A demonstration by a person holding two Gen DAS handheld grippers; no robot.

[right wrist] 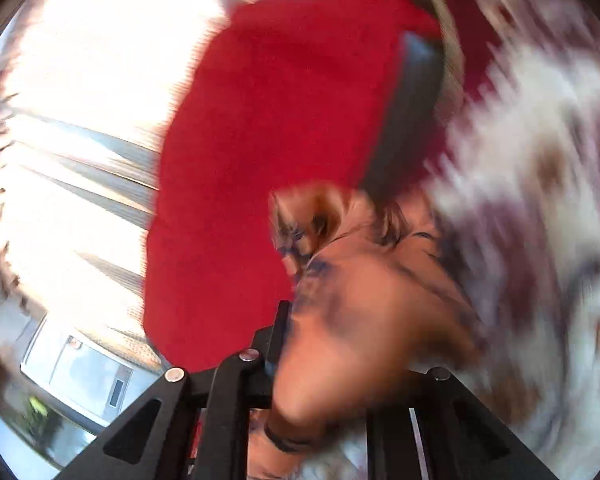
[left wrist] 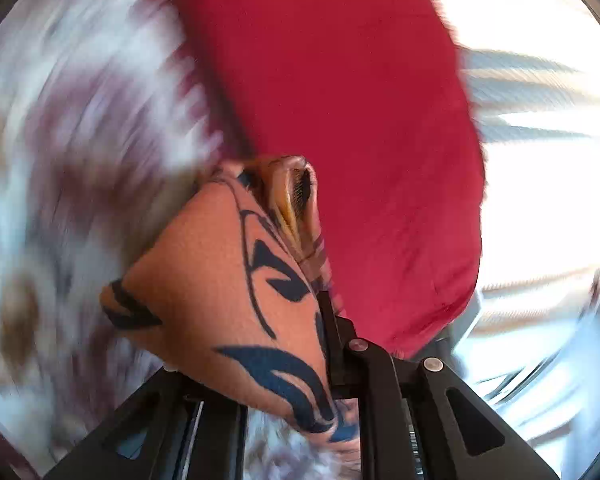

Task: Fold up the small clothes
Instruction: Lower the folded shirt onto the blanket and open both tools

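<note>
left gripper (left wrist: 300, 208): we clench the orange patterned garment (left wrist: 220, 272) | right gripper (right wrist: 312, 248): we clench its other edge | garment: bunched over both jaws, off the patterned surface (left wrist: 60, 160), red cloth (left wrist: 340, 120) just beyond | neither hand nearer; span runs between them

No legible text, labels or numbers (heavy blur)

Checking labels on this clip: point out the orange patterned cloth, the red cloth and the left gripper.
orange patterned cloth (left wrist: 204, 280), left wrist view, on its flat printed face.
red cloth (left wrist: 340, 120), left wrist view, on its broad middle.
left gripper (left wrist: 300, 196), left wrist view, at the fingertips wrapped in cloth.
</note>
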